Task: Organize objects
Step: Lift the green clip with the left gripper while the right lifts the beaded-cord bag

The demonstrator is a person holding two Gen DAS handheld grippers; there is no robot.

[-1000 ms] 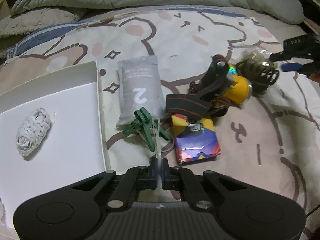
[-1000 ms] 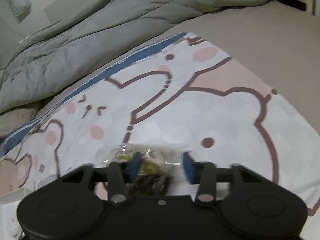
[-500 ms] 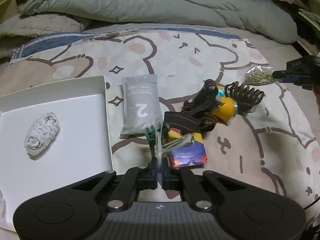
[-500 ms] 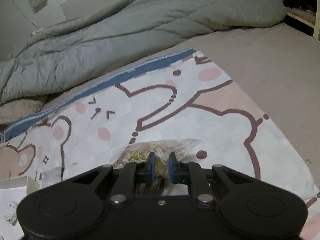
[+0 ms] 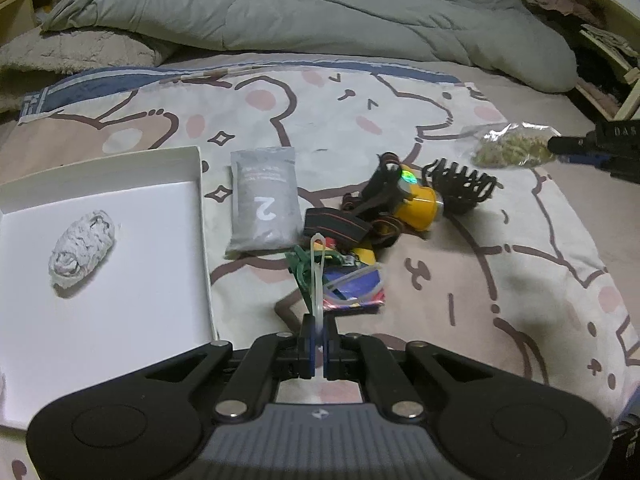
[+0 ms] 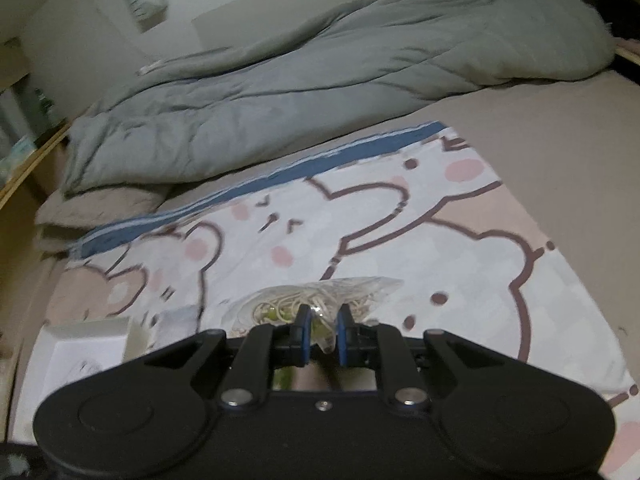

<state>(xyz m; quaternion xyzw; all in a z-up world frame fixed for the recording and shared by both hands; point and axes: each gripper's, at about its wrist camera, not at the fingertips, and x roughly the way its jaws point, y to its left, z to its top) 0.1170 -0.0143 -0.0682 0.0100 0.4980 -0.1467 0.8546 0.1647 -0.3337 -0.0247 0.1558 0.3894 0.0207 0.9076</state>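
My left gripper (image 5: 318, 334) is shut on a clear plastic loop (image 5: 316, 272) tied to green clips (image 5: 303, 270), lifted above a colourful packet (image 5: 354, 286). A grey pouch marked 2 (image 5: 264, 202), a yellow headlamp with a strap (image 5: 416, 200) and a black hair claw (image 5: 462, 184) lie on the bear-print sheet. My right gripper (image 6: 321, 334) is shut on a clear bag of rubber bands (image 6: 316, 300), held above the sheet; the bag also shows in the left wrist view (image 5: 508, 146), with the right gripper (image 5: 576, 148) at the right edge.
A white open box (image 5: 198, 216) sits at the left with a white wadded bundle (image 5: 82, 248) inside; the box shows at lower left in the right wrist view (image 6: 88, 350). A grey duvet (image 5: 312, 8) lies piled at the back. Wooden shelving (image 5: 612, 52) stands at the far right.
My left gripper has lifted the loop and green clips off the sheet. My right gripper has closed on the bag of rubber bands and raised it away from the hair claw.
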